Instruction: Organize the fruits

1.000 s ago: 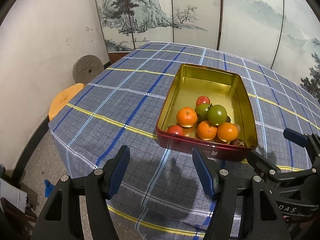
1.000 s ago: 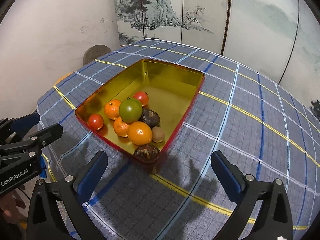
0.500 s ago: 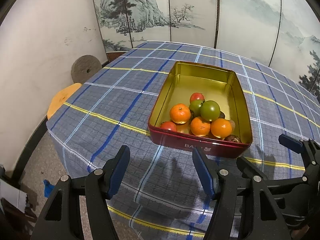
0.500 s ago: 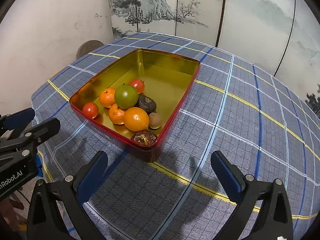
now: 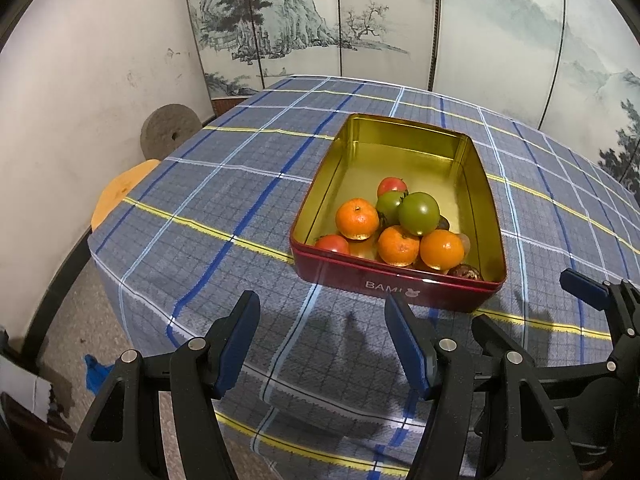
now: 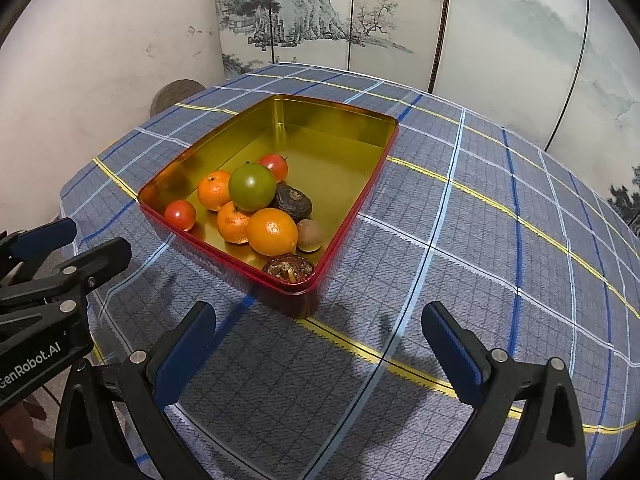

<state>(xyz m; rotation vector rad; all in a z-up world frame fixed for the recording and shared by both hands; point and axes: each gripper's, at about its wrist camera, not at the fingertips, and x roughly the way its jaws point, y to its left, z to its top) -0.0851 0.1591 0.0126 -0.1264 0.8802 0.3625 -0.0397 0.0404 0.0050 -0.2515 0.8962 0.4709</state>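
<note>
A red tin (image 5: 400,288) with a gold inside sits on the table (image 5: 224,200), which is covered by a blue plaid cloth with yellow and white lines. All the fruit is piled at the near end of the tin: 3 oranges (image 6: 272,232), a large green tomato (image 6: 252,186) resting on top of them, 2 small red tomatoes (image 6: 180,215) at the edges of the pile, a dark wrinkled fruit (image 6: 294,202) behind the pile, a small brown fruit (image 6: 310,235) against the side wall, and another dark brown fruit (image 6: 289,269) in the near corner. The left hand-held gripper (image 5: 318,340) hovers above the cloth just short of the tin, its blue-padded jaws apart with nothing between them. The right hand-held gripper (image 6: 318,344) hovers beside it near the tin's corner, jaws spread wider and likewise empty. A folding screen (image 5: 360,20) painted with mountains stands behind the table.
</note>
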